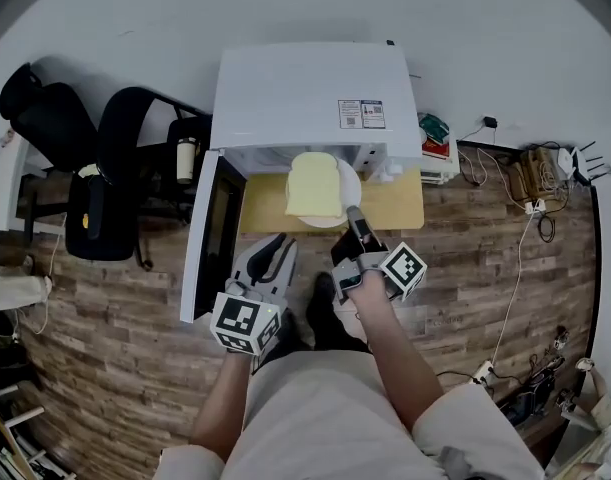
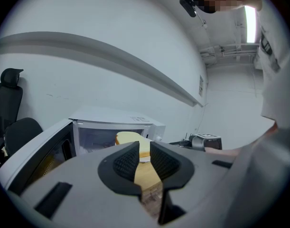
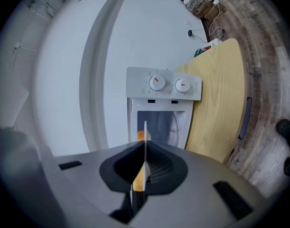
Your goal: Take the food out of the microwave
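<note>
A white microwave [image 1: 305, 93] stands on a wooden table [image 1: 400, 203] with its door [image 1: 210, 233] swung open to the left. In front of the opening hangs a white plate [image 1: 349, 180] carrying a slice of yellow bread [image 1: 313, 186]. My right gripper [image 1: 353, 218] is shut on the plate's near rim. In the right gripper view the plate [image 3: 145, 141] shows edge-on between the jaws, with the bread's crust [image 3: 140, 136] to its left. My left gripper [image 1: 275, 253] is open and holds nothing, just right of the door. Its own view looks past the jaws at the bread [image 2: 130, 139].
Two black office chairs [image 1: 55, 118] [image 1: 125, 148] stand left of the microwave. A small appliance [image 1: 437, 153] sits to its right on the table, also seen as a toaster [image 2: 206, 140]. Cables and a power strip [image 1: 525, 178] lie on the wood floor at right.
</note>
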The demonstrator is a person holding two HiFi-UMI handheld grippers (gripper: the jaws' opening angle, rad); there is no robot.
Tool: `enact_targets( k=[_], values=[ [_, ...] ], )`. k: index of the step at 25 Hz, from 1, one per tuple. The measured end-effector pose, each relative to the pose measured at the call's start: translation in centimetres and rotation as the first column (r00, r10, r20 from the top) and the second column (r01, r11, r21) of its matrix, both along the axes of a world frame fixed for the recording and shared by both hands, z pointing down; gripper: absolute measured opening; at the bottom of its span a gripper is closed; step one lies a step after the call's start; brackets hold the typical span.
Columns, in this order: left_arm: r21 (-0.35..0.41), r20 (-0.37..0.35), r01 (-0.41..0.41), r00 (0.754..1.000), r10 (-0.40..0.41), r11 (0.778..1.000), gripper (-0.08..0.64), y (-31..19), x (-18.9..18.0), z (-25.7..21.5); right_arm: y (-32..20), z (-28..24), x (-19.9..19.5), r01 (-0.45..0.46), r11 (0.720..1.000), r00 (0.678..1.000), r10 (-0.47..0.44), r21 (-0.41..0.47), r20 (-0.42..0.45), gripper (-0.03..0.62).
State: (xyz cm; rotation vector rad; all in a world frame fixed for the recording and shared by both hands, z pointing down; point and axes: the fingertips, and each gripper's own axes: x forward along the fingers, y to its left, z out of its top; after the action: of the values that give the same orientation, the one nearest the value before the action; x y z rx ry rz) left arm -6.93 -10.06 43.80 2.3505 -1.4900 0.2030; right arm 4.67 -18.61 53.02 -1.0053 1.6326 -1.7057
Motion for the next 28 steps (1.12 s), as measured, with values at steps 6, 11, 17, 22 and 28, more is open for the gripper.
enact_targets(
  k=[6, 11, 17, 22, 28],
  values=[
    [0.017, -0.006, -0.038, 0.999, 0.038, 0.999, 0.063, 3.2, -0.5, -0.8, 4.1, -2.3, 0.6, -0.053, 0.998, 0.999, 0.053, 0.021, -0.005, 0.009],
    [0.041, -0.007, -0.069, 0.998, 0.069, 0.997, 0.057, 6.2, -0.5, -1.6, 7.6, -4.7, 1.0, -0.094, 0.994, 0.996, 0.094, 0.047, 0.011, 0.009],
    [0.058, -0.022, -0.081, 0.996, 0.082, 0.995, 0.051, 9.4, -0.5, -2.3, 11.3, -7.0, 1.4, -0.129, 0.989, 0.992, 0.128, 0.068, 0.017, 0.009],
    [0.07, -0.015, -0.102, 0.995, 0.103, 0.992, 0.04, 12.2, -0.6, -2.8, 14.4, -8.3, 1.5, -0.147, 0.986, 0.989, 0.146, 0.08, 0.021, 0.009],
    [0.081, -0.01, -0.132, 0.991, 0.133, 0.988, 0.03, 15.1, -0.8, -3.2, 17.5, -9.3, 0.8, -0.158, 0.983, 0.987, 0.156, 0.096, 0.031, 0.009]
  ],
)
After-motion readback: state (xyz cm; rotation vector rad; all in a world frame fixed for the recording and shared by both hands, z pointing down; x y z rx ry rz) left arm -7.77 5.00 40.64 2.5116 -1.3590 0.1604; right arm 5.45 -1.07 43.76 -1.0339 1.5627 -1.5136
